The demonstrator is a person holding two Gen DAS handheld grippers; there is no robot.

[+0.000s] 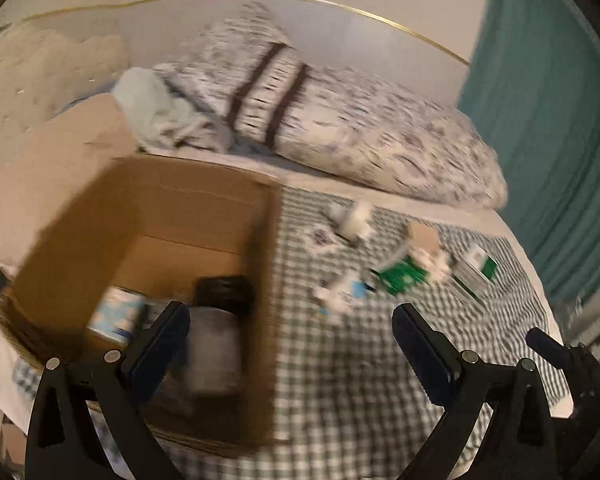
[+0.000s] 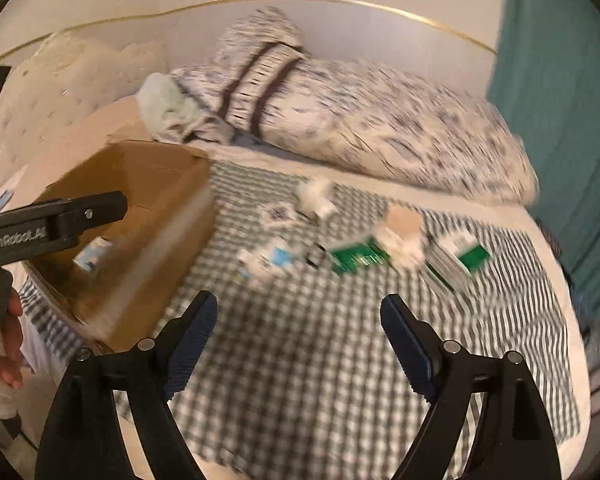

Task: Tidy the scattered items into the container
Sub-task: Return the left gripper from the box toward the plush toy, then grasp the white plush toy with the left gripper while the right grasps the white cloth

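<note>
bedroom setting: checked cloth (image 2: 300,340) spread over a bed, patterned pillow (image 2: 360,120) behind, teal curtain (image 2: 560,100) to the right. cardboard box (image 1: 160,220) at the cloth's left edge, already holding a blue-and-white carton (image 1: 116,312) and a dark-capped jar (image 1: 216,344). still scattered on the cloth, well apart from the box: white-and-blue packet (image 2: 264,260), green packet (image 2: 356,258), green-and-white box (image 2: 456,258), small white items further back (blurred, identity unclear). left gripper (image 1: 292,344) spread wide and empty, straddling the box's right wall; right gripper (image 2: 298,332) likewise wide and empty above bare cloth. risks, as judged: clipping the box wall and shoving the box; pinching cloth along with a flat packet; nudging neighbouring items when closing on one in the cluster; both grippers crowding one target.
</note>
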